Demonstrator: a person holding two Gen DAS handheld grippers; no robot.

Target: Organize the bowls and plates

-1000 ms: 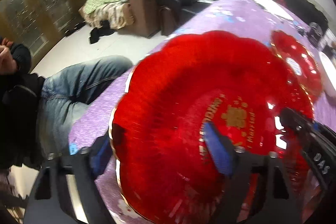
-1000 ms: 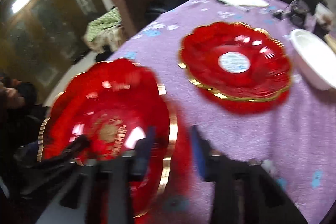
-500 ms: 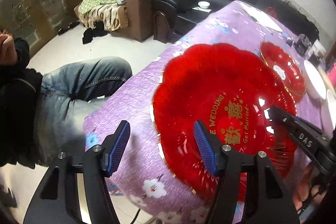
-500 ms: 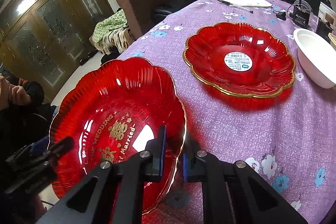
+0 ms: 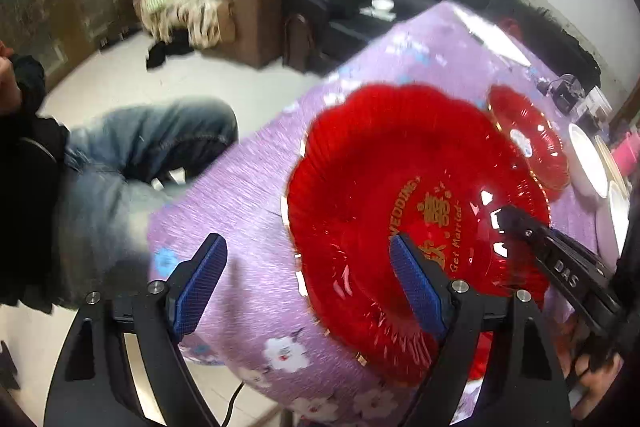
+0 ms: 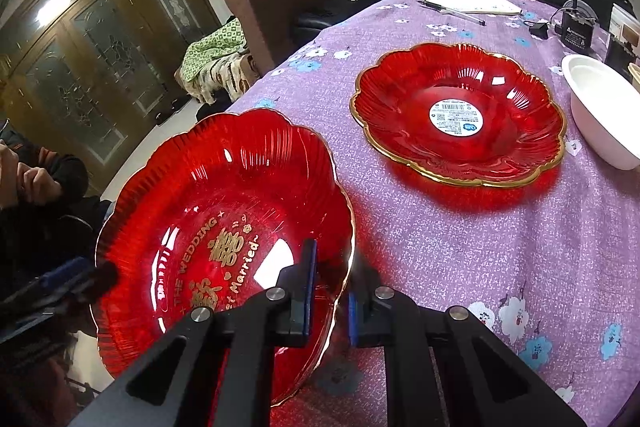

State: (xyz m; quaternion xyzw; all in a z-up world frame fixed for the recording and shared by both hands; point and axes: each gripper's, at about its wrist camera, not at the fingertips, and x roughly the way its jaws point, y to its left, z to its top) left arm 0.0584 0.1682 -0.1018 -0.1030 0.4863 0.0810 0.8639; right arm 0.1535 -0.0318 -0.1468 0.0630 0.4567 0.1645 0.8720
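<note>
Gripping the near rim of the red wedding plate (image 6: 224, 227), the right claw (image 6: 328, 291) pinches narrow, holding it tilted over the desk (image 6: 500, 247) edge, likely for stacking on the second red plate (image 6: 460, 115). The left claw (image 5: 308, 287) is opening, empty. Gold lettering reads "THE WEDDING" and "Get Married".

My left view is motion-blurred. My own finger covers the wedding plate (image 5: 384, 195) lettering at lower centre; white bowls (image 5: 588, 163) at right and a seated person (image 5: 100, 187) at left are cut off.
</note>
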